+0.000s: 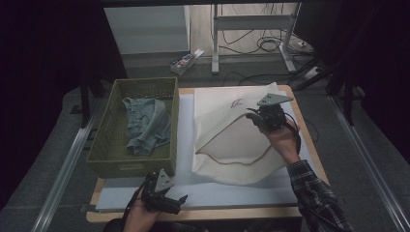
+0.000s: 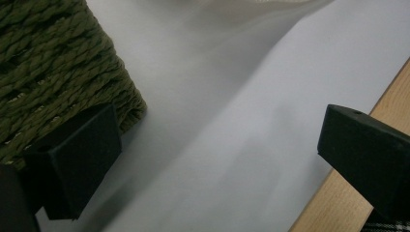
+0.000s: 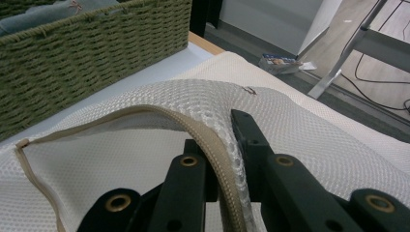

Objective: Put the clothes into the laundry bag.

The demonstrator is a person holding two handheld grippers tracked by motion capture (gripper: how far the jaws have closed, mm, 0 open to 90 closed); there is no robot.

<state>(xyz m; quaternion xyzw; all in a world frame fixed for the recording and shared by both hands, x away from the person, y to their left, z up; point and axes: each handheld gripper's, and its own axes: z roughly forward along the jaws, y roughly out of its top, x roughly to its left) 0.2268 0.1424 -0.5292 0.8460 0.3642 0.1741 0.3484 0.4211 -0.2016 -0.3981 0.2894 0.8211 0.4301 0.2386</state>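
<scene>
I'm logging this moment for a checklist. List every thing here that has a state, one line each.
mesh laundry bag: unzipped, its flap edge lifted.
zipper edge: pinched between the right tool's jaws.
right tool: shut on the bag's zipper edge.
left tool: open, holding nothing, low at the table's near edge.
green woven basket: upright, holding a garment.
blue-grey garment: crumpled inside the basket.

The white mesh laundry bag with a beige zipper [image 3: 145, 159] is cut off by the lower and right edges of the right gripper view. In the left gripper view, the green woven basket [image 2: 53, 72] is cropped at the left and top. The small carton on the floor [image 1: 186, 60] is too small to be read.
</scene>
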